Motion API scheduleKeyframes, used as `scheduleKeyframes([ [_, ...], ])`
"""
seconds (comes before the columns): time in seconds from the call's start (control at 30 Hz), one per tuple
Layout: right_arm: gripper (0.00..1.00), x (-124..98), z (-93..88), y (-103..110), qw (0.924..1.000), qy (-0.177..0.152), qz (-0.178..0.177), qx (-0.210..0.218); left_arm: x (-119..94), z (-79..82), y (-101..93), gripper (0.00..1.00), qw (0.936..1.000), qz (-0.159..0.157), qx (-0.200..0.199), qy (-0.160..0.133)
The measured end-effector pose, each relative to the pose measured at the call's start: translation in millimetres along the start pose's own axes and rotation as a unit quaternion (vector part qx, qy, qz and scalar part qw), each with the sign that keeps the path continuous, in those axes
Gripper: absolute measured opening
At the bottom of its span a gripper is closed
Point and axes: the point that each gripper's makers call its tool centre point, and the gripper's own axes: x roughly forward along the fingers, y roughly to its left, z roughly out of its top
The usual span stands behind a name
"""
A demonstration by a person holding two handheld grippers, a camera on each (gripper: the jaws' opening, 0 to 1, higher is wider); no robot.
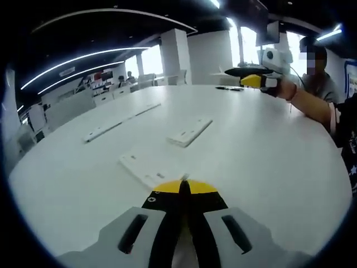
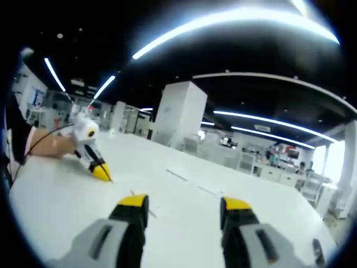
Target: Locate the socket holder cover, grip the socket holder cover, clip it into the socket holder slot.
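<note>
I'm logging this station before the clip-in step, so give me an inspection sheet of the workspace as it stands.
Surface: large white table, rounded edge, bare between parts.
Job's things: flat white plate just ahead of the left gripper; white slotted piece beyond it; two long white strips farther left. Which is the cover, cannot tell.
Clutter: nothing seen.
Grippers: left gripper jaws closed together, low over the table, nothing visibly held; right gripper jaws apart, empty, raised above the table.
Cables: thin dark cable by the person's hand.
Surroundings: open hall, white pillar, ceiling light strips, desks behind.
</note>
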Motion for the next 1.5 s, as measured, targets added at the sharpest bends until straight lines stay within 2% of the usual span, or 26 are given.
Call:
scheduleKeyframes([
  [0.2,0.53,0.0,0.6,0.9,1.0000,0.000,0.001,-0.001,-0.8,0.6,-0.3,0.03,0.9999,0.003,0.003,0.012],
  [0.37,0.53,-1.5,5.0,2.1,1.0000,-0.006,0.002,-0.001,-8.1,16.8,-3.7,0.03,0.9999,0.005,0.007,-0.011],
  [0.4,0.53,-2.4,7.2,1.0,1.0000,-0.009,0.002,0.000,-14.6,31.8,-3.6,0.03,0.9992,0.015,0.005,-0.037],
  [0.47,0.53,-3.4,9.2,0.4,0.9999,-0.012,0.002,0.001,-25.4,47.7,-3.1,0.05,0.9979,0.024,0.009,-0.059],
  [0.57,0.53,-5.6,14.6,0.1,0.9998,-0.020,0.004,0.008,-44.5,74.7,0.5,0.09,0.9933,0.042,0.001,-0.107],
  [0.67,0.53,-8.4,22.3,0.5,0.9994,-0.030,0.003,0.016,-64.9,92.5,5.5,0.11,0.9883,0.055,-0.015,-0.142],
  [0.8,0.53,-12.1,36.8,6.3,0.9987,-0.048,0.011,0.014,-97.9,103.8,19.1,0.15,0.9777,0.088,-0.048,-0.185],
  [0.87,0.54,-14.4,44.4,10.3,0.9980,-0.059,0.019,0.014,-114.1,102.0,28.0,0.20,0.9726,0.125,-0.047,-0.190],
  [0.9,0.54,-15.3,46.5,11.5,0.9978,-0.061,0.021,0.014,-122.9,102.5,32.3,0.24,0.9678,0.145,-0.044,-0.201],
  [1.0,0.55,-20.6,56.4,13.1,0.9968,-0.075,0.026,0.011,-143.0,101.6,35.7,0.28,0.9572,0.170,-0.057,-0.227],
  [1.07,0.56,-25.4,62.5,11.9,0.9958,-0.087,0.027,0.009,-155.8,100.4,40.2,0.31,0.9473,0.185,-0.067,-0.253],
  [1.13,0.57,-29.0,64.0,8.9,0.9951,-0.095,0.026,0.009,-164.5,96.7,47.3,0.38,0.9378,0.204,-0.067,-0.273],
  [1.2,0.57,-30.6,62.5,4.1,0.9948,-0.099,0.023,0.011,-167.5,90.4,56.6,0.45,0.9314,0.223,-0.070,-0.279],
  [1.23,0.57,-30.4,58.5,-0.7,0.9952,-0.096,0.017,0.012,-166.4,85.9,63.1,0.49,0.9307,0.231,-0.066,-0.276],
  [1.33,0.57,-26.9,41.2,-10.5,0.9972,-0.071,0.008,0.022,-163.6,75.2,76.5,0.51,0.9275,0.238,-0.071,-0.279],
  [1.4,0.57,-24.2,29.4,-15.9,0.9981,-0.056,-0.003,0.026,-160.8,69.5,80.8,0.53,0.9284,0.239,-0.078,-0.274],
  [1.5,0.60,-22.2,23.5,-19.1,0.9982,-0.051,-0.008,0.030,-159.1,66.5,83.6,0.62,0.9273,0.240,-0.082,-0.276],
])
